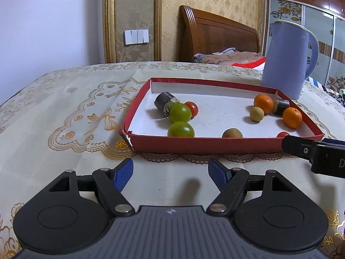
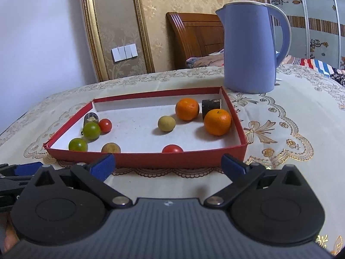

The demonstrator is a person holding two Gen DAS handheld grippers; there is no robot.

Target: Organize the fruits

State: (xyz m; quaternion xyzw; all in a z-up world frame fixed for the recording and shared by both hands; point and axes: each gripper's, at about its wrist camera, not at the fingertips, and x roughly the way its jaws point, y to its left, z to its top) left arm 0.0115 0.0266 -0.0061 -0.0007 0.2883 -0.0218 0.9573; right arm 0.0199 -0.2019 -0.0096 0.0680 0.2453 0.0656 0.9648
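left hand-held gripper [image 1: 170, 169]: jaws apart, empty, near the red tray [image 1: 207, 144] on the bench | right hand-held gripper [image 2: 168, 164]: jaws apart, empty | fruit: green pair [image 1: 180, 112] far-left in the tray, oranges [image 2: 217, 119] far-right, red tomato [image 2: 172, 149] at the near wall | advice: clear the near wall, straddle one fruit, close gently.
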